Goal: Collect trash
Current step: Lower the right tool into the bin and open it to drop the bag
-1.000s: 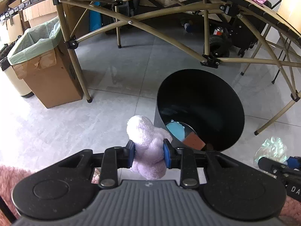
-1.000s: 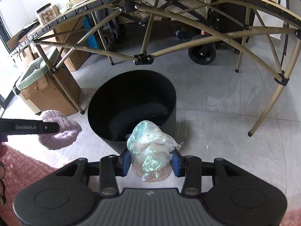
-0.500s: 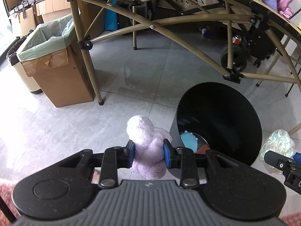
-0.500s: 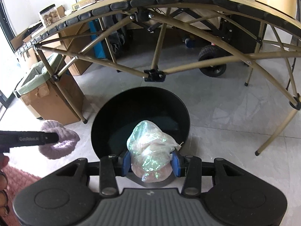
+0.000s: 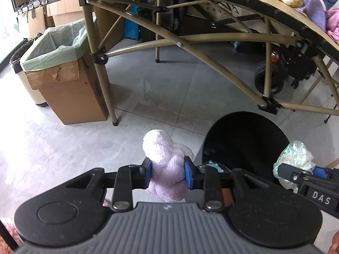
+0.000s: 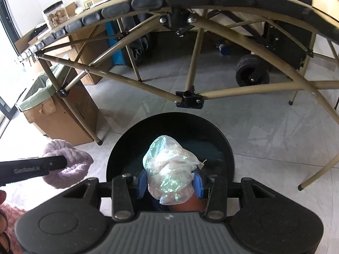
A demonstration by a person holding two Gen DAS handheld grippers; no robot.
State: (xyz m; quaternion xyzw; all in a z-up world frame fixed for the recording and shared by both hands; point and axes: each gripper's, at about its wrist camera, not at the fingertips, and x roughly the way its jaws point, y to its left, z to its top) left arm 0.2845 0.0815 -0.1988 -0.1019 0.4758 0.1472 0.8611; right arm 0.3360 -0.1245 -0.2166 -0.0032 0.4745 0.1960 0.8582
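My left gripper is shut on a fluffy lilac cloth, held over the grey floor just left of a round black bin. In the right wrist view that lilac cloth shows at the left, beside the bin. My right gripper is shut on a crumpled iridescent plastic bag, which hangs over the bin's open mouth. The same bag appears at the bin's right rim in the left wrist view. Something blue and a brown piece lie at the bin's bottom.
A tan folding table frame arches over the floor behind the bin. A cardboard box lined with a green bag stands at the left. A black wheeled cart sits under the table. Pink rug lies at the near left.
Both grippers moved forward toward the table. The plastic bag went from the bin's near rim to over its mouth. In the left wrist view the bin slid to the right.
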